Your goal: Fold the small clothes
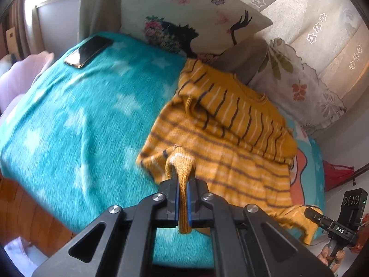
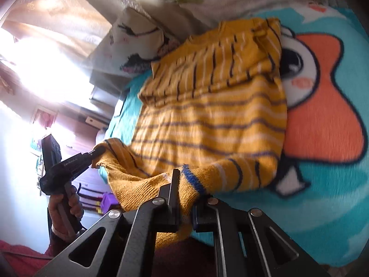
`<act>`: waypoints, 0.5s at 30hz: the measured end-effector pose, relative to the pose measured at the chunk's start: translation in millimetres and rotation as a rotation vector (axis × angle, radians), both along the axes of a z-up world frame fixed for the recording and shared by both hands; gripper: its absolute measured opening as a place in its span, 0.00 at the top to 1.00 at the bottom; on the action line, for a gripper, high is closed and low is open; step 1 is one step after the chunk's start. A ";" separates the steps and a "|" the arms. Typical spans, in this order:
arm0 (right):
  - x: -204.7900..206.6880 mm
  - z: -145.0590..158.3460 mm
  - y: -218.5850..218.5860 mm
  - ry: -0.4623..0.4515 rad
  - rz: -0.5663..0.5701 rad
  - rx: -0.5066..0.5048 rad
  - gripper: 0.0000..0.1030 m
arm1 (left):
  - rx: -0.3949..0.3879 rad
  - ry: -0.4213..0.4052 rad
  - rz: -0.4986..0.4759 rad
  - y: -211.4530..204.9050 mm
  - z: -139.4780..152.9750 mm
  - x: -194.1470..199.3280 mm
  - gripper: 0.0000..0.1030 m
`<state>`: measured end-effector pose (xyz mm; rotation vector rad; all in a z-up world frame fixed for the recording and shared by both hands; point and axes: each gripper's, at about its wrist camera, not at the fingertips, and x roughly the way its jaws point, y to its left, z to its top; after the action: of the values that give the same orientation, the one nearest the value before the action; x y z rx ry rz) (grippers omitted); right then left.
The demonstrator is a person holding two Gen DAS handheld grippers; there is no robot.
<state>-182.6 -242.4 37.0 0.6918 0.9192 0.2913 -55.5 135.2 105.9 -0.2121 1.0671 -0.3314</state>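
Observation:
A small yellow striped sweater (image 1: 221, 133) lies on a turquoise blanket (image 1: 76, 124), its sleeves folded across the chest. My left gripper (image 1: 183, 198) is shut on the sweater's bottom hem at one corner. My right gripper (image 2: 185, 198) is shut on the hem at the other corner, with knit bunched between the fingers. The sweater also shows in the right wrist view (image 2: 212, 113), lifted at the near edge. The right gripper shows in the left wrist view (image 1: 309, 213), and the left gripper in the right wrist view (image 2: 99, 151), each pinching the hem.
A phone (image 1: 88, 50) lies on the blanket at the far left. A printed pillow (image 1: 184, 16) and a floral pillow (image 1: 297, 80) stand behind the sweater. The blanket has an orange and white cartoon figure (image 2: 322, 106). The wooden bed edge (image 1: 25, 214) is at lower left.

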 end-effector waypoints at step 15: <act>124.1 11.1 -44.2 0.043 -0.226 0.046 0.92 | -0.001 0.028 -0.101 -78.1 -20.2 164.5 0.96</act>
<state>-58.4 -286.6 48.1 0.8398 0.8675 0.0973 109.0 57.1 85.6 -0.1647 1.1077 -0.4208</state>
